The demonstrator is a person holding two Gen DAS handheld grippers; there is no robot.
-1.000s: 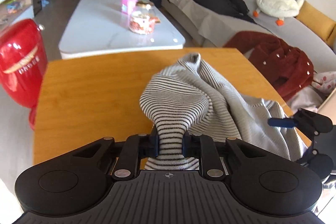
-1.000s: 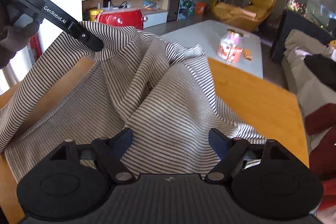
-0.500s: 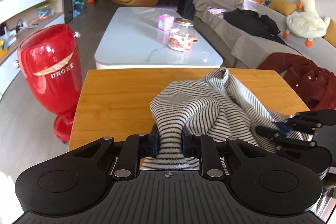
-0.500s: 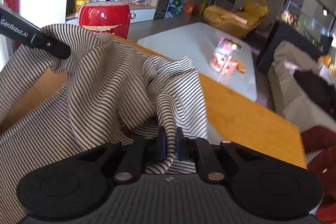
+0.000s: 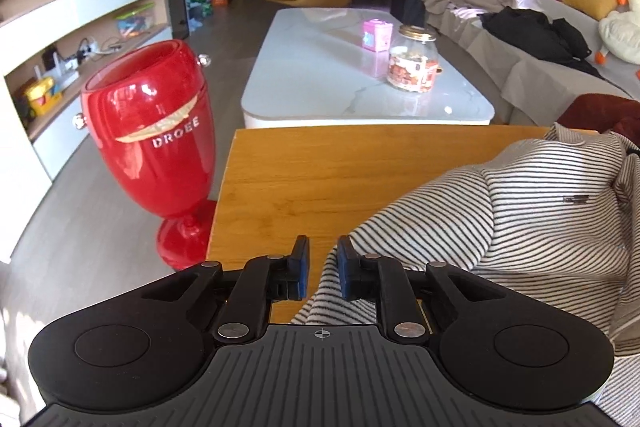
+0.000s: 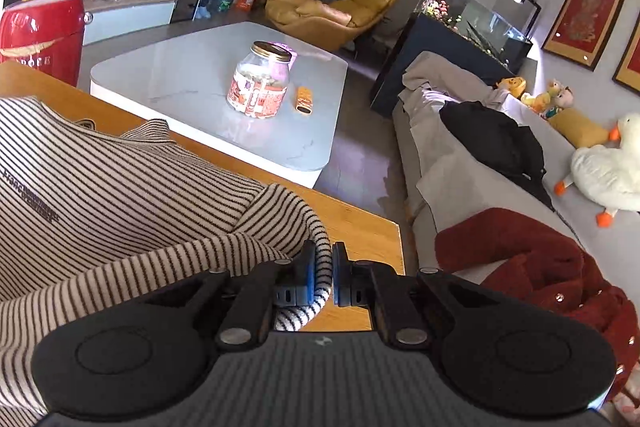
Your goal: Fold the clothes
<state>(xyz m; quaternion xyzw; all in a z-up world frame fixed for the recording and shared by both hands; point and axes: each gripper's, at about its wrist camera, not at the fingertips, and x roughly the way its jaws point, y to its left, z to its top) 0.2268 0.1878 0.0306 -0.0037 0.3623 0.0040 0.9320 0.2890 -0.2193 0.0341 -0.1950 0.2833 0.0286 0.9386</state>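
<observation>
A black-and-white striped shirt (image 5: 500, 227) lies stretched over the wooden table (image 5: 320, 179). In the left wrist view it fills the right side, and a fold of its edge runs between the pads of my left gripper (image 5: 323, 267), which is shut on it near the table's left edge. In the right wrist view the shirt (image 6: 120, 187) fills the left side. My right gripper (image 6: 320, 269) is shut on a rolled striped hem near the table's (image 6: 360, 227) right corner. Neither gripper shows in the other's view.
A red goblet-shaped stand (image 5: 148, 131) is on the floor left of the table. Beyond it, a white coffee table (image 5: 320, 67) holds a glass jar (image 5: 412, 71). To the right, a grey sofa (image 6: 440, 167) carries a dark red coat (image 6: 540, 267), a black garment (image 6: 500, 143) and a plush goose (image 6: 608, 171).
My right gripper went from open over the shirt to shut on its hem, then swung right. My left gripper carried its fold leftward. The bunched shirt has pulled out flatter between them.
</observation>
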